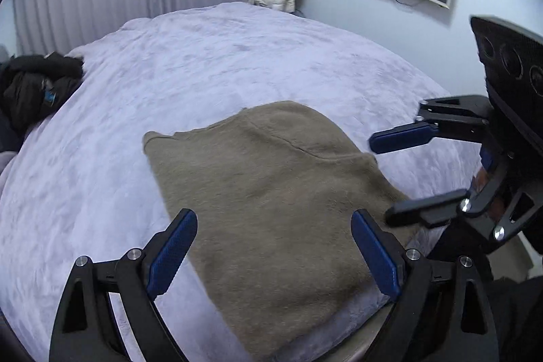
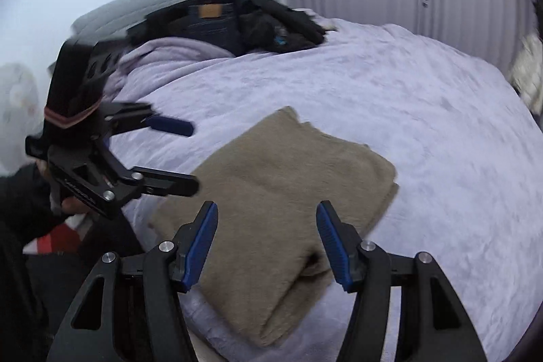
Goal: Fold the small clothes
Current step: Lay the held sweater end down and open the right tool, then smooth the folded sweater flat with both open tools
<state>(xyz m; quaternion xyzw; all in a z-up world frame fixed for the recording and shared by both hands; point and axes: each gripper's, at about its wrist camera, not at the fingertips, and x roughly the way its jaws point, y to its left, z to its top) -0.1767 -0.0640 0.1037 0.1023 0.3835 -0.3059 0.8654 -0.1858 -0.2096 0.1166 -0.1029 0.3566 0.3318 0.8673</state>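
Knitwear, a tan folded sweater (image 1: 271, 192), lay flat near the front edge of the lilac-covered bed (image 1: 220, 63) while you held your left tongs (image 1: 273, 251) and right tongs (image 2: 268, 241) above it, both spread wide and gripping nothing, dark clothes (image 2: 258, 26) heaped well beyond.

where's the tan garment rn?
The folded tan garment lies on the lavender blanket at the bed's near edge, central in both wrist views, just ahead of the open left gripper and open right gripper; neither holds it.
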